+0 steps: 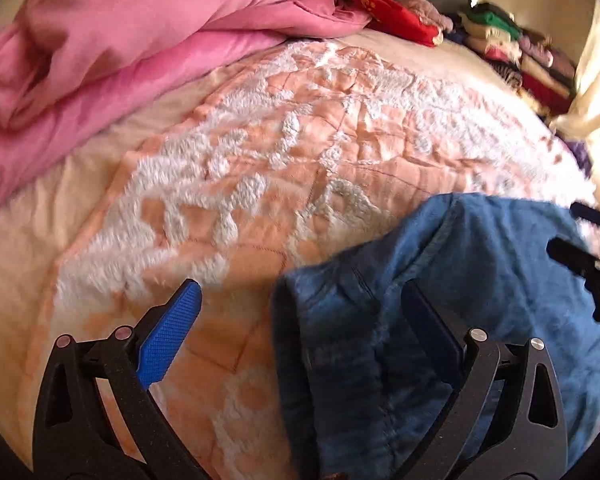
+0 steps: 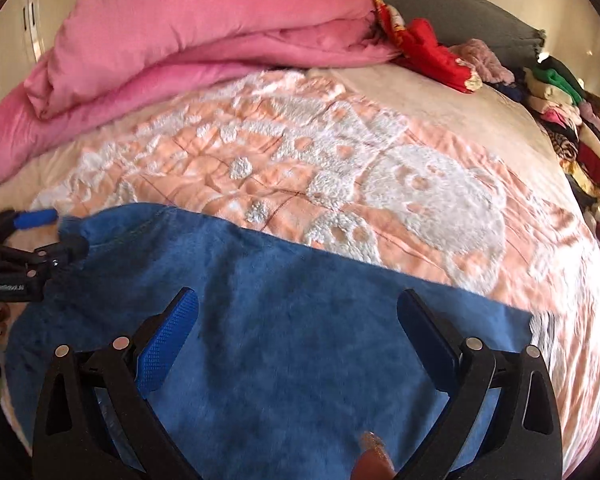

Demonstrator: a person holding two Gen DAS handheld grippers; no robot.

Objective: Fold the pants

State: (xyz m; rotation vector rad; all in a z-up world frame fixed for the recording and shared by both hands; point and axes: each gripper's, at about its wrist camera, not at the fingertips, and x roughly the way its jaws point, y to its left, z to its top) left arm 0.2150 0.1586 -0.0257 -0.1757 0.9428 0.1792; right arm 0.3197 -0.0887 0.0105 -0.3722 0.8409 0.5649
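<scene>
Blue pants [image 2: 284, 320] flat on bed [image 2: 420, 184], long axis left–right; left tool [image 1: 300, 304] and right tool [image 2: 298, 308] released, spread above.

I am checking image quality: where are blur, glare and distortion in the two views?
Left wrist view: motion blur smears the blue denim pants and the stacked folded clothes; sunlight glares at the right edge. Right wrist view: sharper, with fisheye bending of the peach tufted bedspread.
</scene>
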